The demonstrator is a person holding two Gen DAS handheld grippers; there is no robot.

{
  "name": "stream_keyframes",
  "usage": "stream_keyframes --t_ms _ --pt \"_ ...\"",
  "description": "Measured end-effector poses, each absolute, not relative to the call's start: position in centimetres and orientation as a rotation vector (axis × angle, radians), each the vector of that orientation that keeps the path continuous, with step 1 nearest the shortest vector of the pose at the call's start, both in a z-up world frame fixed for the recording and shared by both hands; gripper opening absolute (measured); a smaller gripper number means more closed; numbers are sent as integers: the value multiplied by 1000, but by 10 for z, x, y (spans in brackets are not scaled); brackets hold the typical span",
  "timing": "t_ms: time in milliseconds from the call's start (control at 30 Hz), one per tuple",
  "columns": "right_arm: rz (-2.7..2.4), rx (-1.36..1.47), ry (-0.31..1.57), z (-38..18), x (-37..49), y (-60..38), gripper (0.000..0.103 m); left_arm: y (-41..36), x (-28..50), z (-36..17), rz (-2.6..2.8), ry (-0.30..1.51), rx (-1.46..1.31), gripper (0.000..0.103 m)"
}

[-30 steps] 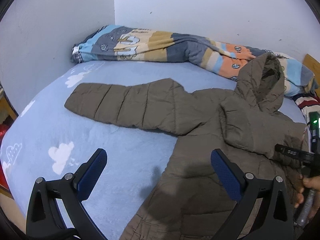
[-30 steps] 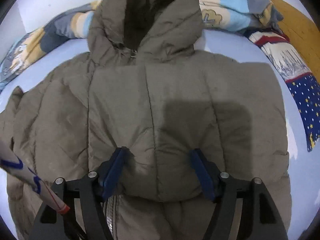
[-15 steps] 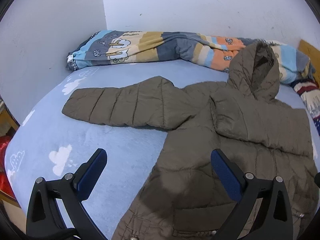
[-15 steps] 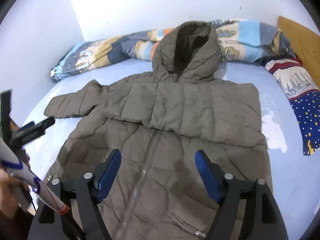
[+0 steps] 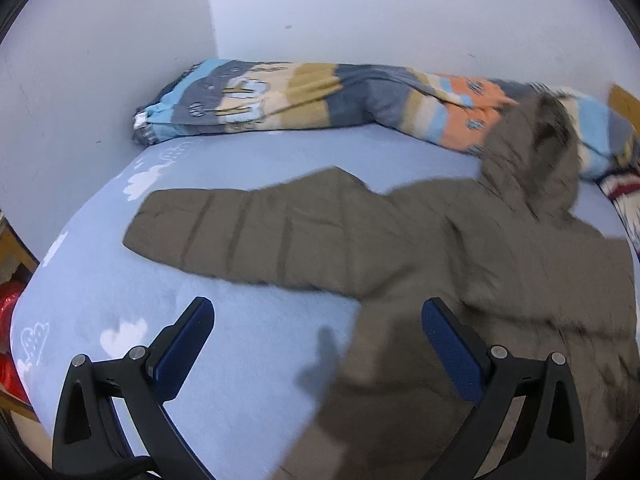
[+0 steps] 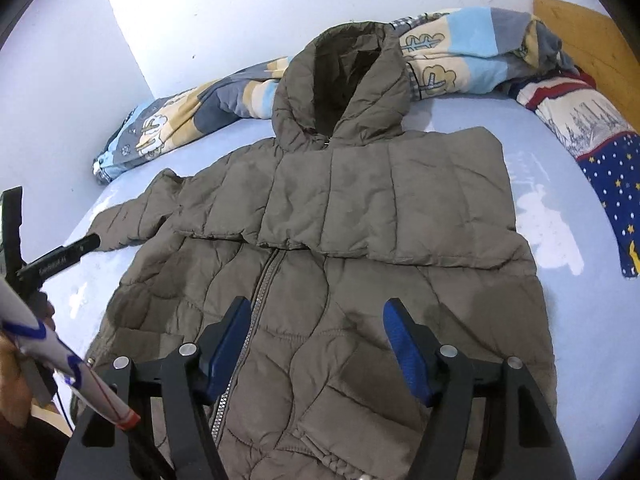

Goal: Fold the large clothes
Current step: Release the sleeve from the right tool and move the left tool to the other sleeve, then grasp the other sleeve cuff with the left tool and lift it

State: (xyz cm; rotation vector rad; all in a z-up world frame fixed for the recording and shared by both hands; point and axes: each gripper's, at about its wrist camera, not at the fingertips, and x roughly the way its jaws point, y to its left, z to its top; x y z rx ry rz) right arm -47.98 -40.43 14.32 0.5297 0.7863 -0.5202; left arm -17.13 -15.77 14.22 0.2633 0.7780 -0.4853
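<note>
Now both claws, left gripper (image 5: 318, 334) and right gripper (image 6: 316, 338), have pulled back wide open (holding nothing); the jacket (image 6: 352, 248) has one sleeve (image 5: 248, 236) left to fold.

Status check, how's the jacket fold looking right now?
Left gripper open, empty, above the bed. Right gripper open, empty, over the jacket. One sleeve folded across the chest, other sleeve spread flat. Nothing on the jacket.
</note>
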Motion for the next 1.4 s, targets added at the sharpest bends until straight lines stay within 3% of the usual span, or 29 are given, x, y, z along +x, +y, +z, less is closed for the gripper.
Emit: stream_keyframes --t_ms 200,300,333,367,600,700,933,1000,1033,1067,1200,1400 --pt "-520 545 764 148 -482 -407 74 -106 -70 113 -380 915 100 100" --pt "-504 518 772 150 -478 -401 74 -53 -15 87 -298 1013 -91 73" --pt "-503 500 772 151 -476 -398 74 -35 0 79 -270 1042 -168 56" --pt "-503 487 772 151 -475 -396 74 -19 11 73 -249 1066 -235 53" --pt "-497 428 792 148 -469 -391 74 58 71 40 -239 1064 -563 46" --pt "-490 428 808 144 -466 -391 74 57 88 29 -282 1050 -617 41" --pt "-504 411 827 138 -462 -392 74 43 114 6 -279 996 -669 40" --pt "-508 416 832 136 -461 -393 74 37 115 10 -277 979 -639 33" --pt "-508 420 836 134 -460 -394 74 34 114 14 -281 965 -627 21" --pt "-508 422 837 134 -460 -395 74 34 111 17 -293 948 -633 17" --pt "-523 434 819 138 -463 -397 74 23 99 48 -316 892 -574 16" --pt "-562 462 749 154 -475 -405 74 -22 46 150 -507 750 -488 15"
